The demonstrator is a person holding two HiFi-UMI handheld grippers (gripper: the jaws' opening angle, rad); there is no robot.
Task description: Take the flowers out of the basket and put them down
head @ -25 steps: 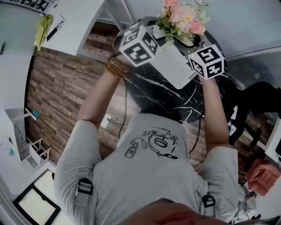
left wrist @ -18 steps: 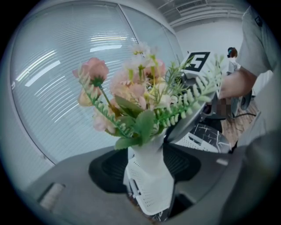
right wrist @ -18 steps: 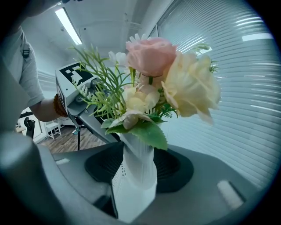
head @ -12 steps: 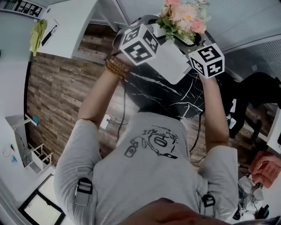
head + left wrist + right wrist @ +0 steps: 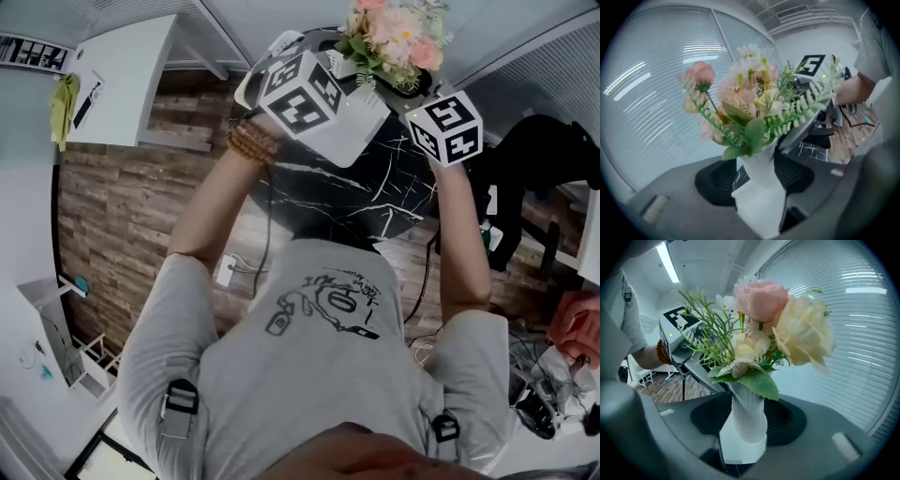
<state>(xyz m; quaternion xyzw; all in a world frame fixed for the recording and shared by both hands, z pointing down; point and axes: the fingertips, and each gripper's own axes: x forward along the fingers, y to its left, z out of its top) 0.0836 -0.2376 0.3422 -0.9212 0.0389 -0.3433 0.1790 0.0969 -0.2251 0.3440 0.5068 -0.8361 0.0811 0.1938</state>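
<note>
Head view looks down; both gripper views closely face the flowers (image 5: 754, 108)

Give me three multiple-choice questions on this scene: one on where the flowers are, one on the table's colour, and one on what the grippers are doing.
1. Where are the flowers?
A. In the white basket between the grippers
B. On the wooden floor
C. On the white desk

2. What colour is the table?
A. Red
B. Black with white veins
C. Yellow

3. What are the two grippers doing?
A. Both open and empty
B. Only the left holds something
C. Both shut on the basket

Answers:
1 A, the head view shows the flowers standing at the basket's far end.
2 B, the top below the basket is black with white marbling.
3 C, the left gripper and the right gripper each have the basket's white wall between their jaws.
</note>
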